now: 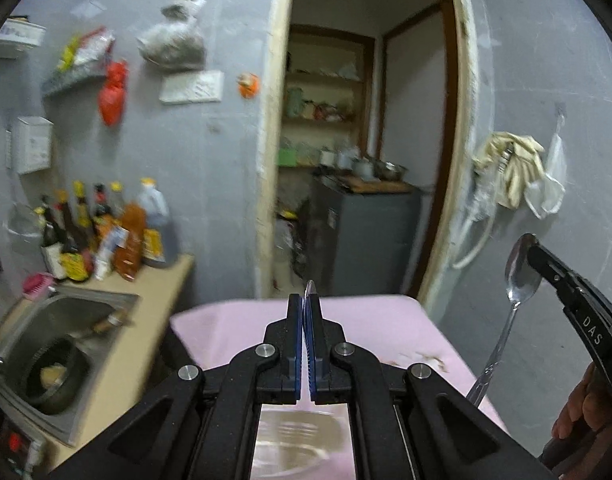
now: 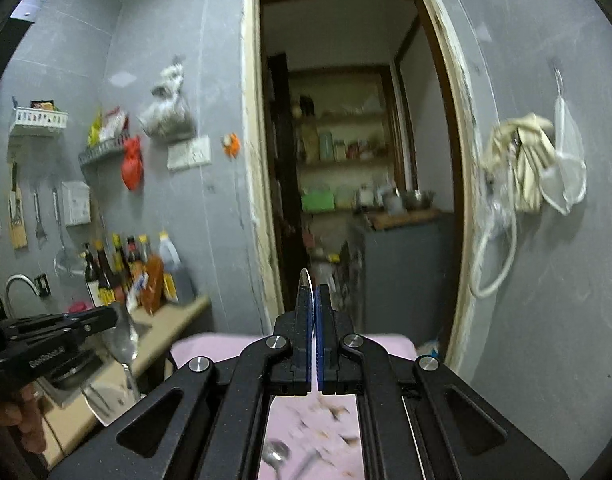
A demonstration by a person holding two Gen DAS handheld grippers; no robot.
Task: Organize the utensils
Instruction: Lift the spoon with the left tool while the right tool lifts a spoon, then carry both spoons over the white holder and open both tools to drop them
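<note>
Grey kitchen walls and an open doorway (image 1: 362, 140) stand ahead of both tools, with a pink-covered counter (image 1: 370, 328) below them. The left tool (image 1: 310, 308) has its fingers pressed together on the bowl of a spoon (image 2: 124, 344); in its own view only a thin metal edge shows past the fingertips. From the right wrist view this spoon hangs with the bowl up and the handle pointing down, its long axis almost vertical. The right tool (image 2: 315, 300) is also pinching a second spoon (image 1: 520, 276) by the top of the bowl. The handle runs down and slightly toward the left tool, so the long axis is tilted a little. Sauce bottles (image 1: 102, 232) and a steel sink (image 1: 62, 344) are far to the left of the left tool.
</note>
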